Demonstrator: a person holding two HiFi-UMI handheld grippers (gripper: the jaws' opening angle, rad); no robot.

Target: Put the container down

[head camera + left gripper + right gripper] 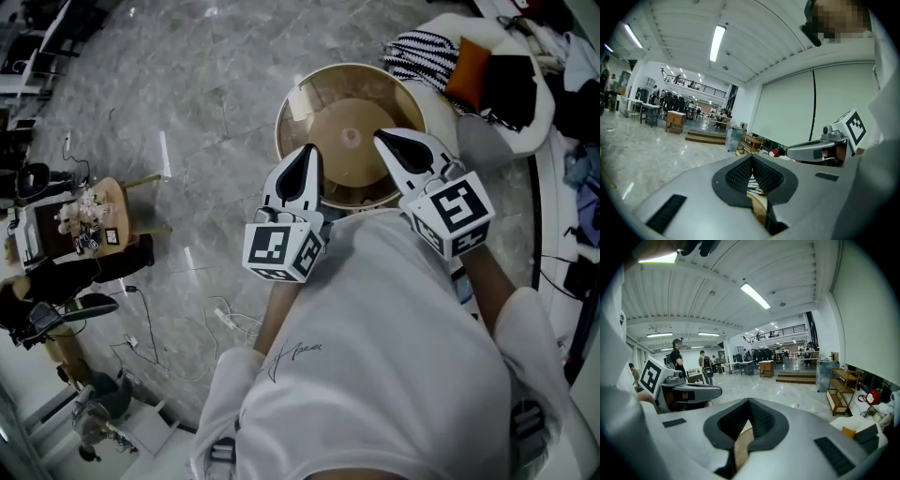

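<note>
Container (339,92) hangs over the floor (187,112), left gripper (307,157) and right gripper (390,142) clamped on its near rim, apparently sharing the load.

Round tan container (349,141), open top up, roughly level, held off grey marble floor (187,112) by near rim.

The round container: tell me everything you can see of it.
The container is a round, open tub, tan and seemingly translucent plastic, with a pale rim and a small circle at the middle of its bottom. Nothing shows inside. It is held roughly level, opening up, apparently above the grey marble floor. The left tool and right tool each clamp its near rim.
</note>
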